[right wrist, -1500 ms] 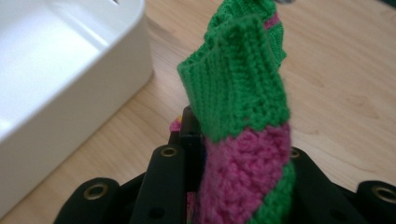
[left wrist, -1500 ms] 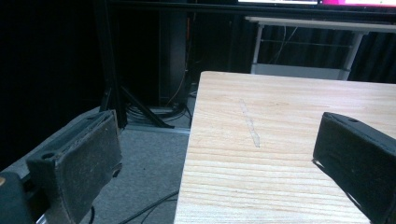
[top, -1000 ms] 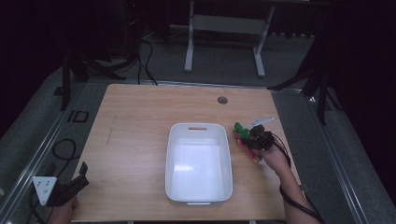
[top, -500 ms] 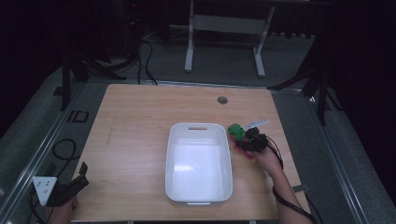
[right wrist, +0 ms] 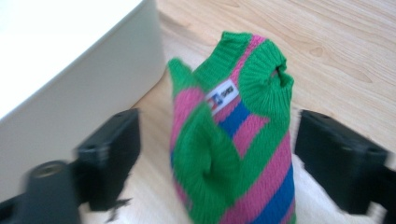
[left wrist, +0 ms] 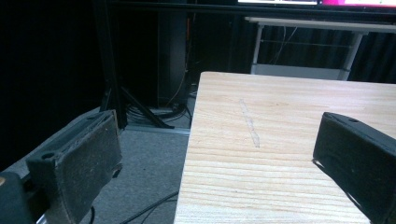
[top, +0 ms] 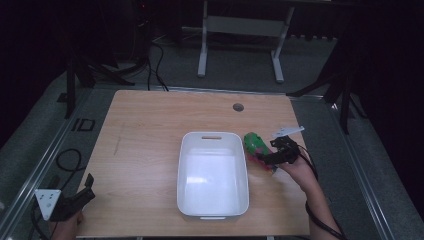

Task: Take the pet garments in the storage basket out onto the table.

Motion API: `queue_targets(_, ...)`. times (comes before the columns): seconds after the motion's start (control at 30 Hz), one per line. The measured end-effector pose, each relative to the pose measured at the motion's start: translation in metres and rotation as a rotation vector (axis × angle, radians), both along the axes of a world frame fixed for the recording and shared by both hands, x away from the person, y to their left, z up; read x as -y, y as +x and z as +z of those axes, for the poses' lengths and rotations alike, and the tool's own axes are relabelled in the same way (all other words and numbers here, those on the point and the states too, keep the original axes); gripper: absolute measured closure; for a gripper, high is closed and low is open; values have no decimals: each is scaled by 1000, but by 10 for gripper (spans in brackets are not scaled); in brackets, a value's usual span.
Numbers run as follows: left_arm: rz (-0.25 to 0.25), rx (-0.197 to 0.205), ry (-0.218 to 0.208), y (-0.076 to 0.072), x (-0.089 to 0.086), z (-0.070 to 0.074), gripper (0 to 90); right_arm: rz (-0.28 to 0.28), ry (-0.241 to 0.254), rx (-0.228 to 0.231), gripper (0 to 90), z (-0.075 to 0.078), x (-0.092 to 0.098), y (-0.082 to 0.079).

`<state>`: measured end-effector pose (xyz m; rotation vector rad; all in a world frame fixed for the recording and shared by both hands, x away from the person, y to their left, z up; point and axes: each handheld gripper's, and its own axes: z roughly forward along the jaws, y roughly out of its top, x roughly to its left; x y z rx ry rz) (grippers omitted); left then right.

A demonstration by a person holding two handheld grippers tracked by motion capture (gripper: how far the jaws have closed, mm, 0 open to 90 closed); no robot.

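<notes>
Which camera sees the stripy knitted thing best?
The right gripper view: the stripy knitted thing is close up there, with green, pink and blue stripes and a small white label, between the open jaws. The high view shows it small, beside the white bin. The left gripper view looks across bare table.

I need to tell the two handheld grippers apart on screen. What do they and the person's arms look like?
Both grippers have blocky black jaws with dark flat pads. The left gripper carries a grey three-cornered plate with small holes. The right gripper has a pale grey plate on top, and a black cable runs back along the bare forearm.
</notes>
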<state>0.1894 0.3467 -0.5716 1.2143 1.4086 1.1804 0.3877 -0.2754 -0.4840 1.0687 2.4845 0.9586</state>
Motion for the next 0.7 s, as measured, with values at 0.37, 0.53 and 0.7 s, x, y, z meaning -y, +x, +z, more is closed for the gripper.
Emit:
queue_targets(0.37,1,0,2,0,0,0,14,-66,65,72,132,-5,41,-38)
queue_targets(0.53,1,0,0,0,0,0,14,-122,119,74,133,-19,62,-47)
queue_targets(0.7,0,0,-3,0,0,0,14,-174,156,125,135,-30,79,-62)
